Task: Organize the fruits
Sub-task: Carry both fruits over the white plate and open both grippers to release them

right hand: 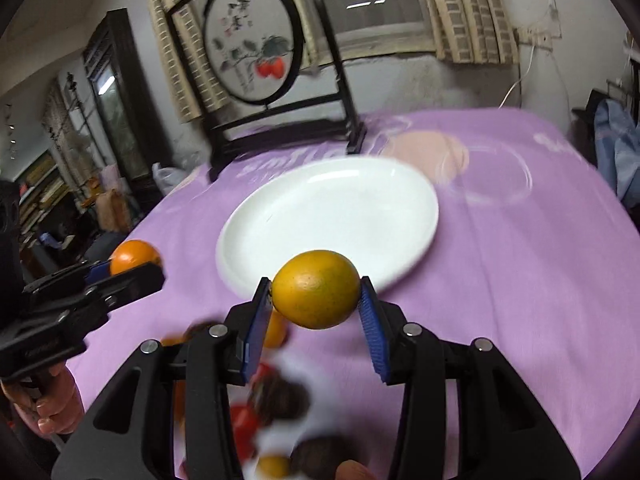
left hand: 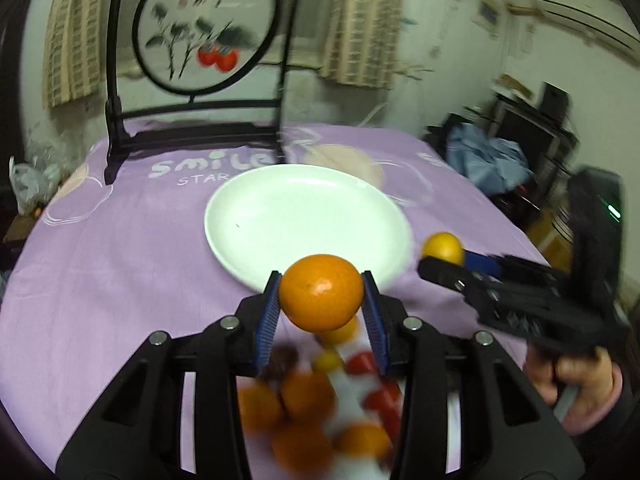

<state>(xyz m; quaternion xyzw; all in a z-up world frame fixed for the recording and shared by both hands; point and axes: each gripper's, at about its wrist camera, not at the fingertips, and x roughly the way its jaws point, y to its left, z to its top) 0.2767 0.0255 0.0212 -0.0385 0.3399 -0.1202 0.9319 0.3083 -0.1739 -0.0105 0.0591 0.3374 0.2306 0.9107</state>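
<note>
My left gripper (left hand: 321, 294) is shut on an orange (left hand: 321, 292), held above the table just short of the white plate (left hand: 280, 216). My right gripper (right hand: 316, 290) is shut on a yellow-orange citrus fruit (right hand: 316, 288), also just short of the white plate (right hand: 340, 208). The right gripper and its fruit (left hand: 442, 247) show at the right in the left wrist view. The left gripper's orange (right hand: 134, 257) shows at the left in the right wrist view. Below the grippers lies a blurred pile of oranges (left hand: 306, 396), red fruits (left hand: 362, 362) and dark fruits (right hand: 280, 398).
A purple tablecloth (left hand: 100, 280) covers the table. A black-framed round painted screen (left hand: 206, 24) stands at the table's far side behind the plate. Clutter and blue cloth (left hand: 486, 160) sit beyond the right edge.
</note>
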